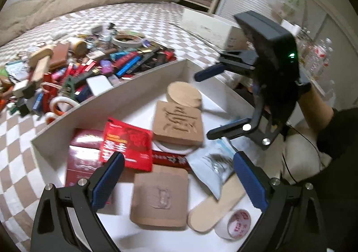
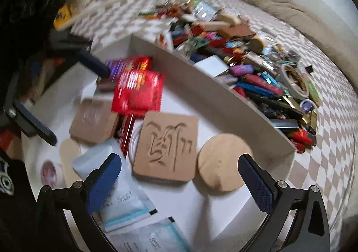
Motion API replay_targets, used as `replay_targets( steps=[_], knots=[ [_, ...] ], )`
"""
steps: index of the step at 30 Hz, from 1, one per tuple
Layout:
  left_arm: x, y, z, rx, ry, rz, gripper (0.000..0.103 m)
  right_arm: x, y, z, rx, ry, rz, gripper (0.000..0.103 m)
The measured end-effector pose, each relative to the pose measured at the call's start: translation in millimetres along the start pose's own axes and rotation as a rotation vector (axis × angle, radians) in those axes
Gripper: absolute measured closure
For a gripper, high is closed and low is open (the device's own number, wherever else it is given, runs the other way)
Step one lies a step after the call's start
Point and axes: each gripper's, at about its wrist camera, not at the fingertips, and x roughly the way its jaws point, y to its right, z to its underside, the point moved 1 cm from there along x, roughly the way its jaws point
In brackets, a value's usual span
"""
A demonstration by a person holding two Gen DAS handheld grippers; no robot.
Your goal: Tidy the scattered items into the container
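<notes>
A: Bed [image 1: 26,135] w/ checked cover: white box [image 1: 125,97] on it, pile of bits [image 1: 73,66] just beyond far wall.
B: In box: carved wood tile [image 2: 166,147], round disc [image 2: 221,162], red packet [image 1: 127,142].
A: Grippers?
B: Left gripper [image 1: 179,180], right gripper [image 2: 179,182] both over box, jaws wide, nothing held.
</notes>
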Motion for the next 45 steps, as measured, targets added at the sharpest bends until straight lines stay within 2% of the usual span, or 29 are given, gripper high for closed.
replay_targets(
  steps=[3,7,10,11,22,31,35,45],
  knots=[
    [-4.0,-5.0,-5.3,-0.027,0.034,-0.048,0.005,-4.0,9.8,-2.5,0.064,0.046,-0.003,0.0],
    [-13.1,-12.7,-10.8,-0.053,0.1,-0.152,0.005,-7.8,23.6,-3.3,0.148,0.099,0.009,0.0],
    [-15.0,-18.8,-12.7,-0.079,0.095,-0.175,0.004,-7.9,34.4,-3.6,0.197,0.117,0.01,0.0],
    [-14.7,-21.1,-12.6,-0.089,0.092,-0.18,0.0,-9.4,37.4,-3.6,0.213,0.127,0.014,0.0],
    [-13.6,-41.8,-15.8,-0.191,0.163,-0.297,0.0,-28.5,56.5,-6.1,0.312,0.226,0.072,0.0],
    [-35.0,-73.3,-19.7,-0.285,0.222,-0.369,0.0,-38.0,73.7,-9.3,0.371,0.287,0.116,0.0],
    [-46.6,-86.4,-21.1,-0.298,0.244,-0.36,0.0,-37.8,80.7,-12.4,0.383,0.294,0.128,0.0],
    [-65.8,-119.0,-32.1,-0.315,0.263,-0.424,0.0,-41.7,98.8,-23.8,0.384,0.312,0.172,0.0]
  ],
)
